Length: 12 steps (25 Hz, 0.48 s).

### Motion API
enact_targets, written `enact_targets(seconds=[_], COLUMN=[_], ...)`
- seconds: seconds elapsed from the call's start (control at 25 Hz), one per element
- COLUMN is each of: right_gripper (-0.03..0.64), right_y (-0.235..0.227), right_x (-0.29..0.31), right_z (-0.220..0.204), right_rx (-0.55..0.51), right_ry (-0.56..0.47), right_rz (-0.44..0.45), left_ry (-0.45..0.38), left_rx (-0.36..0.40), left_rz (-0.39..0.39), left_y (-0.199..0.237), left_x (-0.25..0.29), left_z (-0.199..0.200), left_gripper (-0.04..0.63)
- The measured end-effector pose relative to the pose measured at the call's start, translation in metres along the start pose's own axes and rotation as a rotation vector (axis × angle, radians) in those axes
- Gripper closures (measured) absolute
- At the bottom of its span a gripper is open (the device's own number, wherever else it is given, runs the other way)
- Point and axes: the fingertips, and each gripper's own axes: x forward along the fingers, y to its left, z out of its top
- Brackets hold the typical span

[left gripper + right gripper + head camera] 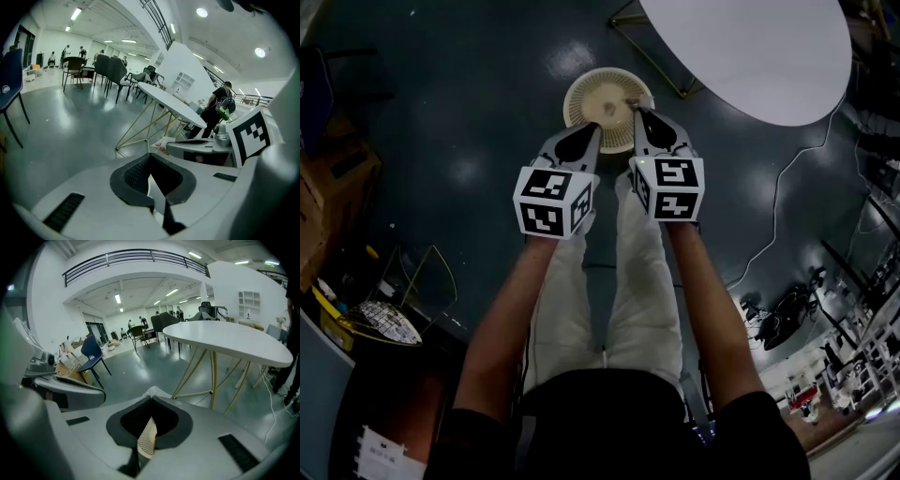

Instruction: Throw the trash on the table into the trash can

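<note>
A round cream mesh trash can (602,101) hangs above the dark floor, ahead of the person's knees. My left gripper (594,128) grips its near rim from the left, and my right gripper (636,111) grips the rim from the right. In the right gripper view the jaws (151,401) are shut on a strip of the mesh rim (147,439). In the left gripper view the jaws (150,157) are shut with a thin pale edge of the rim (149,185) between them. The white round table (750,52) stands at the upper right; no trash shows on the part in view.
The table's thin yellow legs (211,376) stand on the floor just ahead. Cardboard boxes (323,187) and a wire rack (384,323) sit at the left. A blue chair (91,352) and dark chairs (75,65) stand further off. A person (218,105) stands beyond the table.
</note>
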Motion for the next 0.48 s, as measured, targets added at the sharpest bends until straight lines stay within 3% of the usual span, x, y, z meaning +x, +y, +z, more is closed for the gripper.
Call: enact_targets(seconds=[0.48], right_gripper=[0.597], right_y=[0.005], right_x=[0.051], right_z=[-0.075], right_rx=[0.030], right_ry=[0.044], right_rz=[0.015], left_ry=[0.066], left_rx=[-0.020], left_rz=[-0.010], left_y=[0.042], left_x=[0.038], left_z=[-0.066], left_gripper=[0.588])
